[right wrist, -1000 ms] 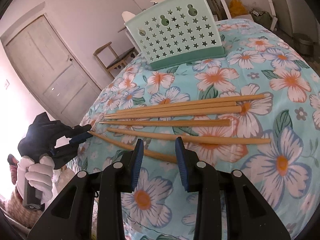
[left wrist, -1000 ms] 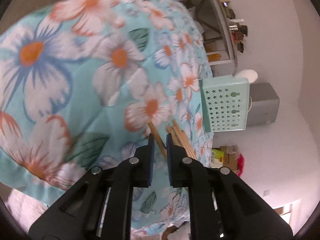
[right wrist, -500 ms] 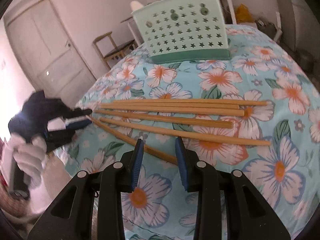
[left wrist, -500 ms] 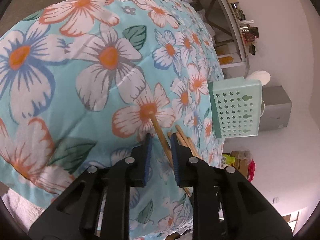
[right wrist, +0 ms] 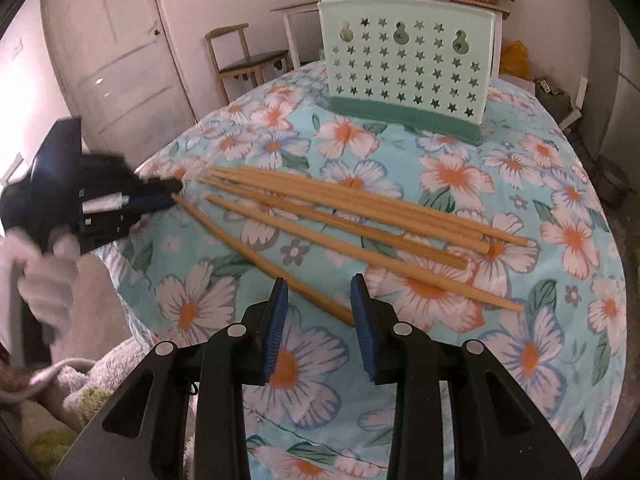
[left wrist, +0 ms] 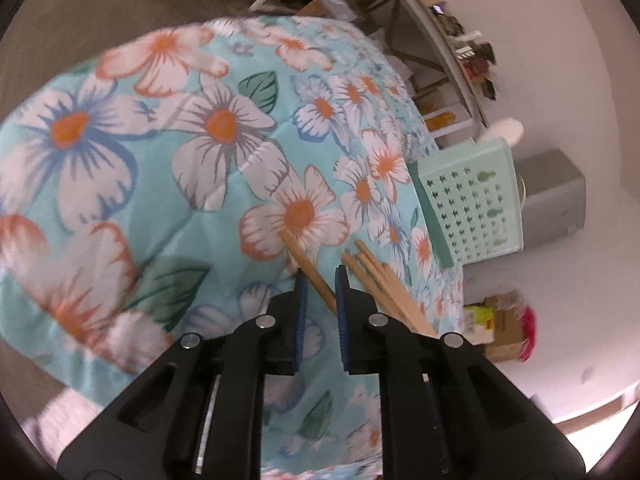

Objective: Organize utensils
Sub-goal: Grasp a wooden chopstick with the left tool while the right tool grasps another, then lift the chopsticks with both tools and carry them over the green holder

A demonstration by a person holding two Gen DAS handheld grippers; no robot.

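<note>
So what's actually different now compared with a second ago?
The left gripper has crept along the lone chopstick, its jaws closing around it, and the right gripper rolled, tilting its view. The other chopsticks, the green holder and the floral cloth stayed put.

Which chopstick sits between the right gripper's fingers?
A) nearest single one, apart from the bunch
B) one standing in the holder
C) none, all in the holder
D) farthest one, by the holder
A: the lone chopstick runs between the right gripper fingers, apart from the other chopsticks lying before the green utensil holder.
</note>
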